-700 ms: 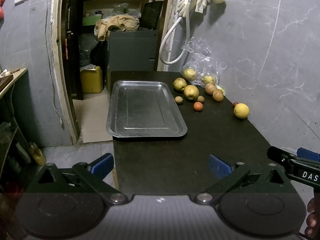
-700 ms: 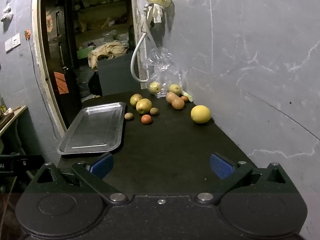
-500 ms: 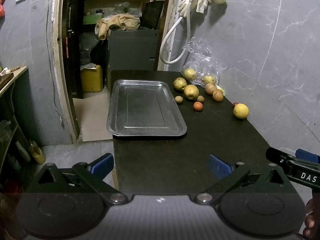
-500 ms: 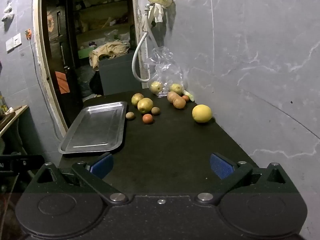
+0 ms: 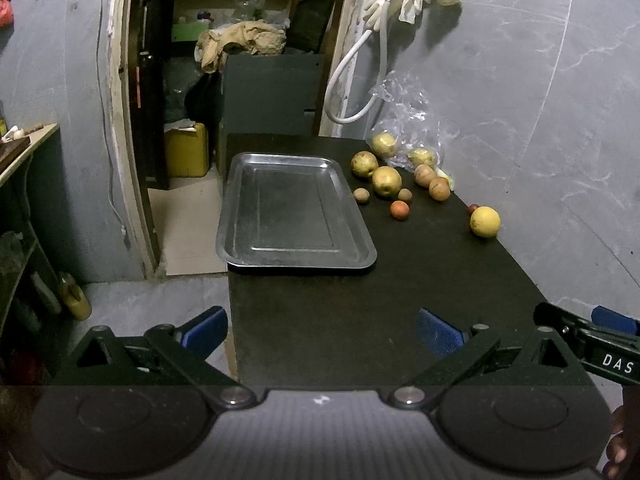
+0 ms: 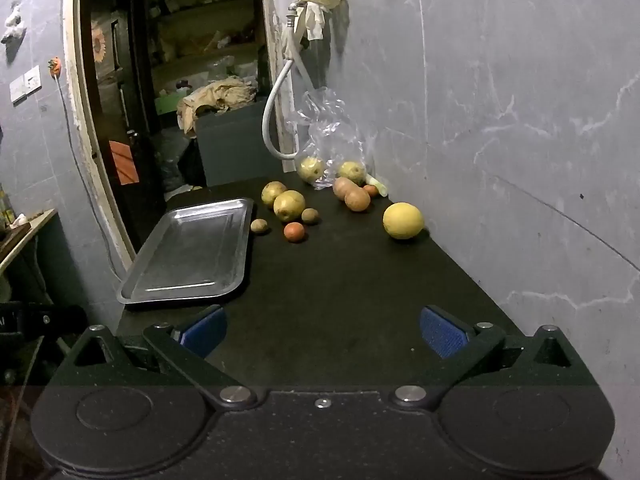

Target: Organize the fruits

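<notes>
A bare metal tray (image 5: 294,208) (image 6: 192,248) lies at the left edge of a dark table (image 5: 400,300) (image 6: 340,288). Several fruits sit loose at the far right: yellow-green pears (image 5: 386,181) (image 6: 289,205), two small brown kiwis (image 5: 361,195) (image 6: 259,225), a small orange fruit (image 5: 399,210) (image 6: 294,231), brownish fruits (image 5: 439,189) (image 6: 357,199) and a large yellow citrus (image 5: 485,221) (image 6: 403,220) by the wall. My left gripper (image 5: 322,332) is open over the table's near left edge. My right gripper (image 6: 322,330) is open over the near end, far from the fruit.
A clear plastic bag (image 6: 332,136) holding two pears leans against the grey wall (image 6: 500,120) on the right. A white hose (image 5: 360,80) hangs above it. The table drops off at its left edge to the floor (image 5: 152,308); a doorway (image 5: 240,60) opens behind.
Both grippers have edged slightly forward toward the fruit; the right view shows the fruit a little nearer. Nothing on the table has moved.
</notes>
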